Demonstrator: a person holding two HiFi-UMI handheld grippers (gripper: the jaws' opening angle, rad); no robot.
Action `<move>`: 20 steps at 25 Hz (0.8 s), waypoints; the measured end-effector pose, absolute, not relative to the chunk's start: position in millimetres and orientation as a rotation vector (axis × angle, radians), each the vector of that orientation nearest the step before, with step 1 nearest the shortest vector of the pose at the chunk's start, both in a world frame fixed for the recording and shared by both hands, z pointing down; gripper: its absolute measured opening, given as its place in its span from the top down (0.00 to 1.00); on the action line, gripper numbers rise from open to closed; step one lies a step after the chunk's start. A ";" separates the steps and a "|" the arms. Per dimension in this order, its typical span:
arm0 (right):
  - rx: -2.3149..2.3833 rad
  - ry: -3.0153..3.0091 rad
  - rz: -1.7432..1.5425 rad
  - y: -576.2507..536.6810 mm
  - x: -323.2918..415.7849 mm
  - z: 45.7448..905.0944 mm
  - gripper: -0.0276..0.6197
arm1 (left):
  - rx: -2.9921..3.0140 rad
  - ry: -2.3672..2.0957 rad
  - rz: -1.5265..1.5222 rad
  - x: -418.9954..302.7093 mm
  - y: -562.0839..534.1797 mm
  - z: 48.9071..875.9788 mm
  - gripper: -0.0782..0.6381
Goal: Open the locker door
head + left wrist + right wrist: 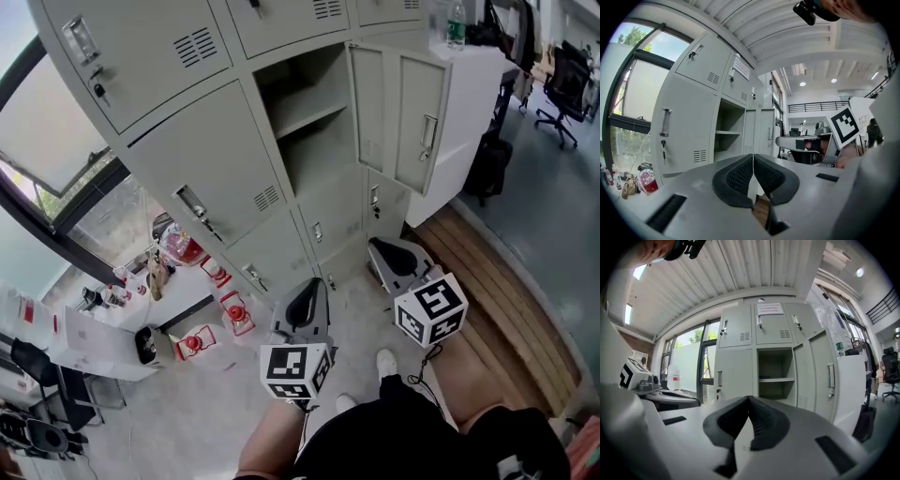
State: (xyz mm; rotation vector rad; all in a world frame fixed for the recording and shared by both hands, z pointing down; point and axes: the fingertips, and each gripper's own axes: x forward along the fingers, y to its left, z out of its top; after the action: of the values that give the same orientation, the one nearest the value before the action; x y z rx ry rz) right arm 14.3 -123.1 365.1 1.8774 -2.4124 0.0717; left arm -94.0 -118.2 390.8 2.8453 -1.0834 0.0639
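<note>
A grey bank of metal lockers stands in front of me. One middle compartment is open, with a single shelf and nothing on it. Its door is swung wide to the right, the handle facing out. The same open compartment shows in the left gripper view and in the right gripper view. Both grippers hang low, well back from the lockers. My left gripper is shut with nothing in it. My right gripper is also shut and empty.
A white cabinet with a green bottle on top stands right of the open door. Red items and a low white table lie at the left. Office chairs stand at the far right. A wooden strip runs along the floor.
</note>
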 end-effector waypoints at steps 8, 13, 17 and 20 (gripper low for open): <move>1.905 -2.407 0.172 -88.5 -19.1 390.2 0.87 | 2.853 -1.034 0.090 -117.9 -89.4 408.1 0.86; 1.902 -2.392 0.166 -70.5 -29.1 394.4 0.87 | 2.867 -1.015 0.079 -123.3 -75.9 407.4 0.86; 1.896 -2.393 0.142 -61.1 -35.5 389.1 0.87 | 2.883 -1.009 0.060 -124.9 -67.6 399.4 0.86; 1.890 -2.398 0.121 -55.5 -39.1 383.5 0.87 | 2.892 -1.005 0.042 -124.0 -63.5 392.1 0.86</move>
State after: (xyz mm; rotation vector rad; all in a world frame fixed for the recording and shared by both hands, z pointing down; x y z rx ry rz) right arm -39.1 -55.5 383.5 1.8896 -2.3978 0.1212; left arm -124.0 -63.5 392.1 2.8916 -1.0053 0.0419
